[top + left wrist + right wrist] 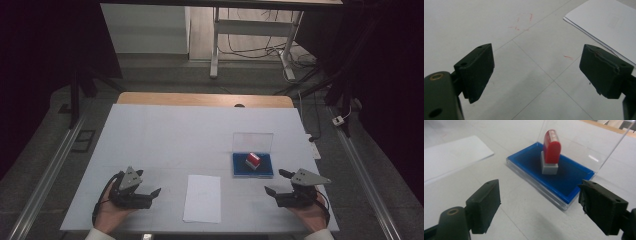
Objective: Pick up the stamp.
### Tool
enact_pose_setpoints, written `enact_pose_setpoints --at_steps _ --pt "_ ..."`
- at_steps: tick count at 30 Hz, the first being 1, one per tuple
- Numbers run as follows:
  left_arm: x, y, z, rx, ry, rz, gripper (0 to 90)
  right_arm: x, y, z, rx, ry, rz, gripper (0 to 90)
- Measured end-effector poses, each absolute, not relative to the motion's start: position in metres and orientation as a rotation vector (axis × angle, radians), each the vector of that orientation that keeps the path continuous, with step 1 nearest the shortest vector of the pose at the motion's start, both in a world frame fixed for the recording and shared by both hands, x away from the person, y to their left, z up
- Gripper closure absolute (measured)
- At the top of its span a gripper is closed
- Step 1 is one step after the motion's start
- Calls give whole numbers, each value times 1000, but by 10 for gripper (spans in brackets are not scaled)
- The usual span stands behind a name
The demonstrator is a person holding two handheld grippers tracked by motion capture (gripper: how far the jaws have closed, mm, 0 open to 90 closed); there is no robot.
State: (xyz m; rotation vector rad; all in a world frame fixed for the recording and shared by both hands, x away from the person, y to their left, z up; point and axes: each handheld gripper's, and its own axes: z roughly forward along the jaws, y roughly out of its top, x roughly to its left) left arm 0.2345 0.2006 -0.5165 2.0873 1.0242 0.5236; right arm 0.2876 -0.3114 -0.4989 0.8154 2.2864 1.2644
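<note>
A red stamp (253,160) with a grey base stands upright on a blue ink pad (240,169) whose clear lid (253,141) is raised behind it. In the right gripper view the stamp (551,150) and ink pad (571,180) lie just ahead of my right gripper (541,205), which is open with nothing between its jaws. From above, my right gripper (279,182) rests at the table's front right, a little right of the pad. My left gripper (156,193) rests at the front left, open and holding nothing. A white sheet of paper (202,198) lies between the two grippers.
The white table top (165,135) has faint red marks (524,22) ahead of my left gripper (536,72), and the paper's corner (604,25) lies to its right. A wooden strip (200,99) edges the far side. Beyond are table legs and cables on the floor.
</note>
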Motion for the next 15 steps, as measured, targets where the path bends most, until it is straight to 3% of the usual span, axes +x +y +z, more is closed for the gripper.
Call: enact_pose_setpoints --at_steps 15 --pt "236 195 -512 2102 1000 525 134 287 -323 -499 882 2286 1281 220"
